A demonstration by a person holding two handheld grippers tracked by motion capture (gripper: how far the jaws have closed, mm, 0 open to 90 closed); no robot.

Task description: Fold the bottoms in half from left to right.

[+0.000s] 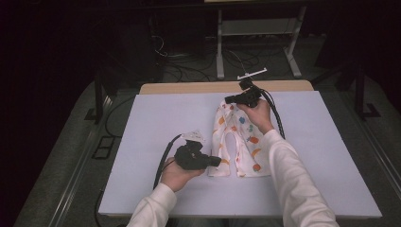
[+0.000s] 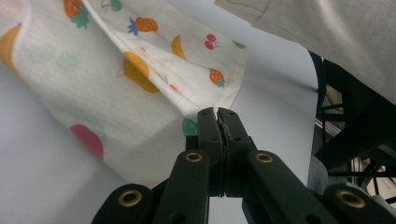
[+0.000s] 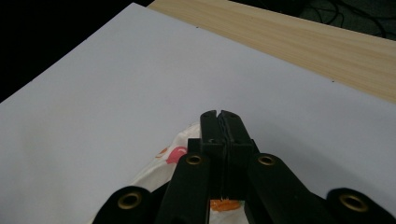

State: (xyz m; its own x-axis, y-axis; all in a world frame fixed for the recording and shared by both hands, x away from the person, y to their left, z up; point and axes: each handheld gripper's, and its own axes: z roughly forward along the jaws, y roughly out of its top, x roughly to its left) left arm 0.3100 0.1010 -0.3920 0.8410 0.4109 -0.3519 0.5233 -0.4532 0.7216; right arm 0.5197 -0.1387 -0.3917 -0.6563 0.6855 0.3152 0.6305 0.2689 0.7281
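Centrally on the white surface (image 1: 156, 127), just right of the middle of the high view, lies a small pair of cream trousers (image 1: 239, 142) printed with fruit: oranges, strawberries, cherries, bananas. The waist points toward the top of the frame and the two legs toward the bottom, with a narrow arched gap between them. The cloth looks soft and thin, with gentle folds.

Both tongs are clenched on this garment. The left tongs (image 1: 216, 161) sit at the lower left of the trousers and pinch the hem of the leg on that side; in the left gripper view the black jaws (image 2: 218, 122) stand pressed together with the cloth edge caught between their tips, and the fabric lifts away from them toward the upper left of the frame. The right tongs (image 1: 230, 100) grip the waist at the upper left corner of the garment; in the right gripper view the jaws (image 3: 218, 122) are closed tight, with printed cloth bunched beneath them at the bottom of the frame.

Each hand (image 1: 177, 175) wears a long pale sleeve (image 1: 295, 179). Beyond the white sheet, a strip of light wood (image 3: 299, 42) shows along the top edge of the surface.
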